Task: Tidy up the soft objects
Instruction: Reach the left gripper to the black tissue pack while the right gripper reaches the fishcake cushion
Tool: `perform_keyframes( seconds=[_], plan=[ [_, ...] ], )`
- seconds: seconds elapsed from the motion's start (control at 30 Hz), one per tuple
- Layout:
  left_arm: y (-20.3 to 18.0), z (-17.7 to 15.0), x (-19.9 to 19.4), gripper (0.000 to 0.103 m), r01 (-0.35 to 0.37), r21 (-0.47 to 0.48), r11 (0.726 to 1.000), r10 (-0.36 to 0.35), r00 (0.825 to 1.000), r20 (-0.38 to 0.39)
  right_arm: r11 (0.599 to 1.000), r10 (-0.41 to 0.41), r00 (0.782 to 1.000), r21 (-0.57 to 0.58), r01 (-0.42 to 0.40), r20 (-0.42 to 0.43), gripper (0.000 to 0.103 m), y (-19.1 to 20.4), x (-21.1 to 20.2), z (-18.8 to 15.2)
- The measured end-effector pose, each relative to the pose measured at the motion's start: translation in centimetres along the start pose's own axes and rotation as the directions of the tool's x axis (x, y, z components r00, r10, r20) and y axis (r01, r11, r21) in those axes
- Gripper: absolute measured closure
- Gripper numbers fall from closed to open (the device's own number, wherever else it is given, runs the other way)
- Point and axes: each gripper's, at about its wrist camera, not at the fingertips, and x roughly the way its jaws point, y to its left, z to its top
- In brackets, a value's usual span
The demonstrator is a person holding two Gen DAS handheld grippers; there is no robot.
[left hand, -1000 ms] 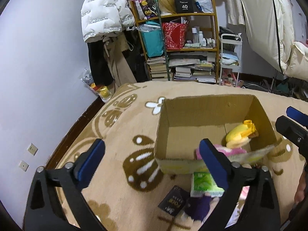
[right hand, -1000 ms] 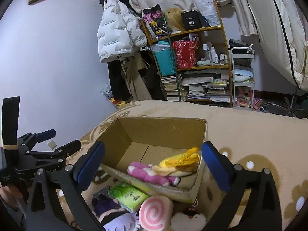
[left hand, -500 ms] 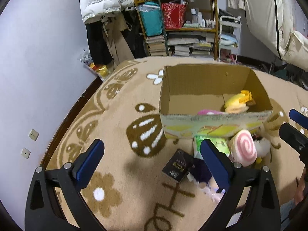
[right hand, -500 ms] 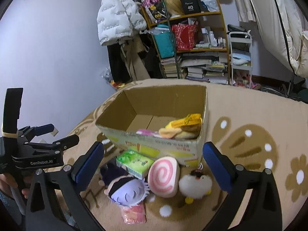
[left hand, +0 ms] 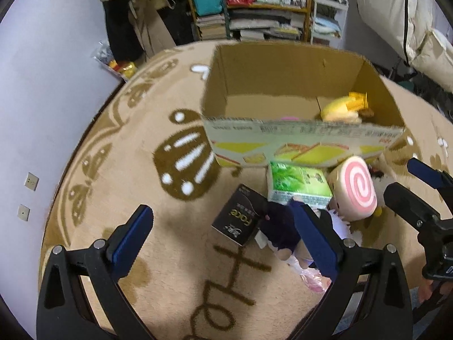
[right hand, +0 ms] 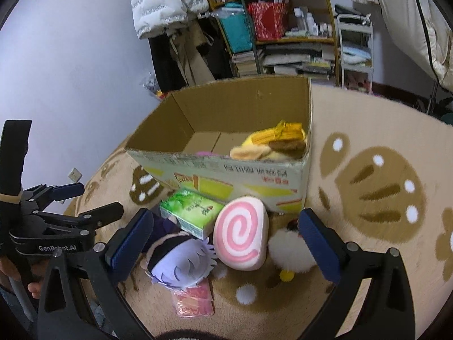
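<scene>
An open cardboard box (left hand: 300,138) (right hand: 226,167) stands on the patterned carpet and holds a yellow plush (left hand: 342,109) (right hand: 271,141) and a pink soft toy (left hand: 288,118). In front of it lie a pink-swirl round cushion (right hand: 240,240) (left hand: 358,189), a green tissue pack (right hand: 192,211) (left hand: 297,185), a purple-haired doll (right hand: 178,263) (left hand: 279,231), a white fluffy toy (right hand: 286,250), a pink packet (right hand: 194,300) and a black box (left hand: 240,219). My left gripper (left hand: 223,238) is open above the carpet, left of the pile. My right gripper (right hand: 222,239) is open over the cushion, touching nothing.
A cluttered shelf (right hand: 283,22) with books and bags, hanging coats (right hand: 167,5) and a white trolley (right hand: 355,45) stand behind the box. A pale wall (left hand: 42,85) borders the carpet's left side. Bare carpet (right hand: 382,184) lies to the right of the box.
Both grippers have pulled back from over the box and tilted down, so the toys in front of it now show. Both stay open.
</scene>
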Motion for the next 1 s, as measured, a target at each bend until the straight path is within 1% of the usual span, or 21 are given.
perform_keyframes(
  seconds=[0.17,0.37,0.4,0.43,0.47,0.63,0.7,0.83,1.0],
  plan=[
    [-1.4,-0.2,1.5,0.004,0.013,0.049,0.999,-0.011,0.999,-0.048,0.999,0.021,0.999,0.039,-0.019,-0.04,0.0,-0.9,1.1,-0.2],
    [-2.6,-0.2,3.4,0.004,0.038,0.068,0.997,-0.031,0.993,-0.112,0.997,0.034,0.996,0.072,-0.028,-0.081,0.0,-1.7,2.5,-0.3],
    [-2.8,-0.2,3.6,0.004,0.041,0.073,0.996,-0.032,0.992,-0.122,0.996,0.044,0.995,0.081,-0.037,-0.091,0.001,-1.9,2.9,-0.2],
    [-3.1,-0.1,3.9,0.004,0.042,0.078,0.996,-0.032,0.991,-0.127,0.995,0.053,0.993,0.092,-0.043,-0.103,0.004,-2.1,3.2,-0.2],
    [-3.3,-0.1,4.0,0.004,0.044,0.079,0.996,-0.034,0.991,-0.13,0.994,0.056,0.992,0.098,-0.045,-0.112,0.007,-2.2,3.5,-0.1],
    [-3.2,0.2,5.0,0.004,0.043,0.034,0.998,-0.037,0.986,-0.161,0.992,0.06,0.985,0.12,-0.041,-0.162,0.009,-2.8,5.0,-0.2],
    [-3.2,0.1,5.6,0.004,0.045,0.026,0.999,-0.04,0.982,-0.183,0.991,0.071,0.983,0.128,-0.049,-0.171,0.012,-2.9,5.4,-0.2],
    [-3.9,-0.1,5.9,0.004,0.041,0.052,0.998,-0.031,0.982,-0.188,0.989,0.085,0.981,0.135,-0.062,-0.176,0.013,-2.7,6.1,-0.2],
    [-4.8,-0.7,6.3,0.006,0.048,0.075,0.996,-0.031,0.978,-0.207,0.989,0.087,0.979,0.137,-0.063,-0.183,0.013,-2.7,6.3,-0.3]
  ],
)
